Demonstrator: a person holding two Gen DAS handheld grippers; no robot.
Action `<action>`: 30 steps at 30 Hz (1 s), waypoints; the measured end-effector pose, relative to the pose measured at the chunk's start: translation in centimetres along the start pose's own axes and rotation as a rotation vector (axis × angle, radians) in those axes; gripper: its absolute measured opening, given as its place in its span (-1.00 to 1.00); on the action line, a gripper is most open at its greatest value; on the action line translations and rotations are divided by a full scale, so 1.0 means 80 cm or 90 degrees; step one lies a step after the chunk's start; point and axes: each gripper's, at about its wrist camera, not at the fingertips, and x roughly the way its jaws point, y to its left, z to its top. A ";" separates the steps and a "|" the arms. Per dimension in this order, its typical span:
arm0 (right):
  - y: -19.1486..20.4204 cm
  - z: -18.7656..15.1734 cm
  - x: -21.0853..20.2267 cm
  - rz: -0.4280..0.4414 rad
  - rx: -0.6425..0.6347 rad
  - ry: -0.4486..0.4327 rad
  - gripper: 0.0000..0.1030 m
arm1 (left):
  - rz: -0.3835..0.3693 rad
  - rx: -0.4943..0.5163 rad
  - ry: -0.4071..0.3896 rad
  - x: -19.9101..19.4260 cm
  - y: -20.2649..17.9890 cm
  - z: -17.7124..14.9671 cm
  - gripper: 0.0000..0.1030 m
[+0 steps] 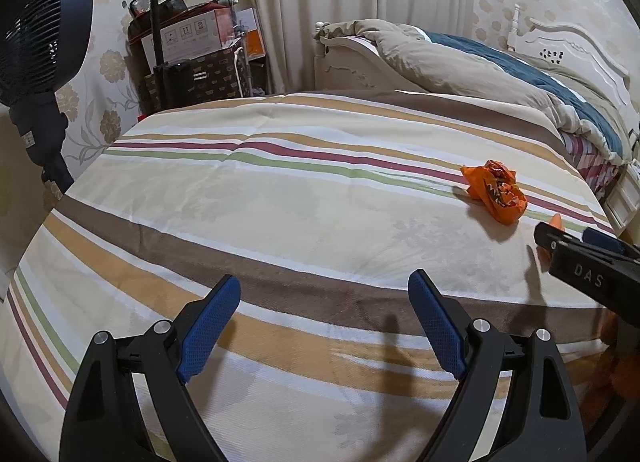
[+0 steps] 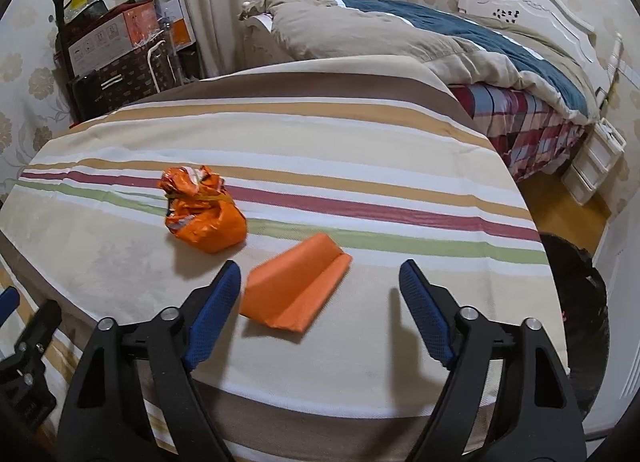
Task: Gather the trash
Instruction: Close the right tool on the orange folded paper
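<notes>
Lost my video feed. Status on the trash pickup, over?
Left gripper open, empty, over bare bedspread. Right gripper open around folded orange piece, not gripping. Crumpled orange wrapper lies beyond. Nothing in the way.

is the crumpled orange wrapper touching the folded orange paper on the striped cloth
Apart. The right wrist view shows a strip of bare striped cloth between the crumpled orange wrapper and the folded orange paper.
</notes>
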 end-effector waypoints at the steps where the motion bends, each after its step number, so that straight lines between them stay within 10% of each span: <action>1: 0.000 0.001 0.001 0.002 0.001 0.002 0.40 | 0.001 0.001 0.000 0.000 -0.001 0.000 0.66; 11: -0.004 -0.002 0.004 0.015 -0.009 0.019 -0.23 | -0.010 0.009 0.001 0.002 -0.013 0.002 0.66; 30: -0.087 -0.013 -0.006 0.024 0.007 0.008 -0.25 | -0.065 0.064 -0.002 0.019 -0.111 0.027 0.66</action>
